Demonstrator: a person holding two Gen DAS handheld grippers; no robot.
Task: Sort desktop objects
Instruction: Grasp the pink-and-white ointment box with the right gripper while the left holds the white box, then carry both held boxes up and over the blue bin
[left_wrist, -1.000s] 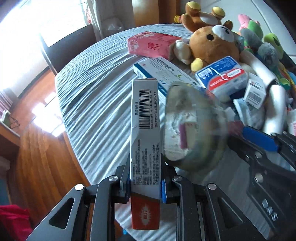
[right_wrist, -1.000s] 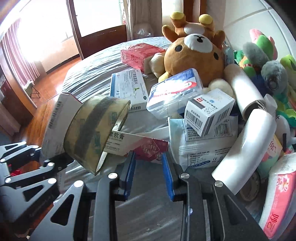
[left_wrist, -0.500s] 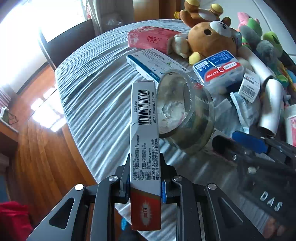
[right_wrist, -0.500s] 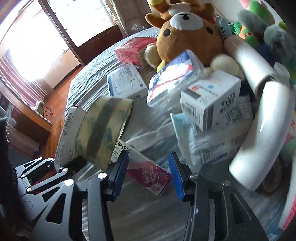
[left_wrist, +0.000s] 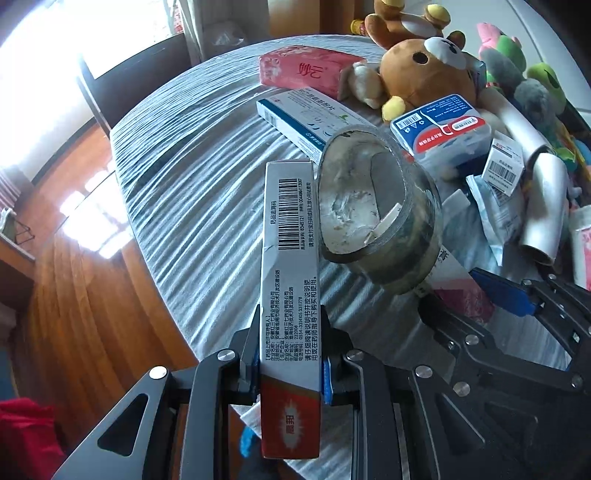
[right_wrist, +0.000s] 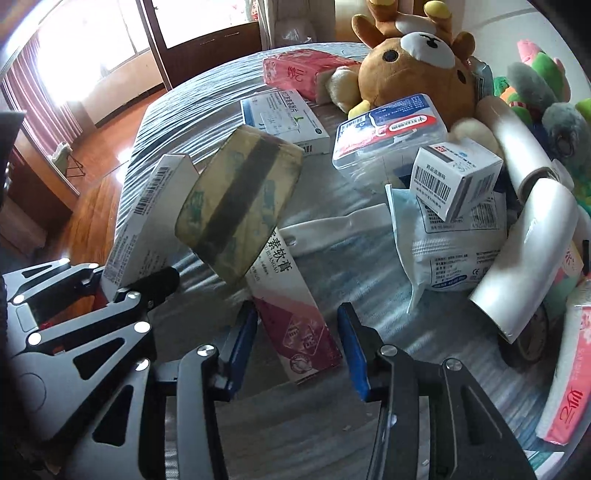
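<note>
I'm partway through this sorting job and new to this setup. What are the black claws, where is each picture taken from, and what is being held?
There is no robot: a person holds a two-finger tool in each hand, with a wide-angle camera on each looking along its fingers.

Left view: the left tool is clamped on a long white medicine box. A roll of tape leans against that box.

Right view: the right tool stands open, holding nothing, over a pink and white ointment box lying flat.

On the grey striped cloth lie more boxes, a bear plush and white rolls.
</note>
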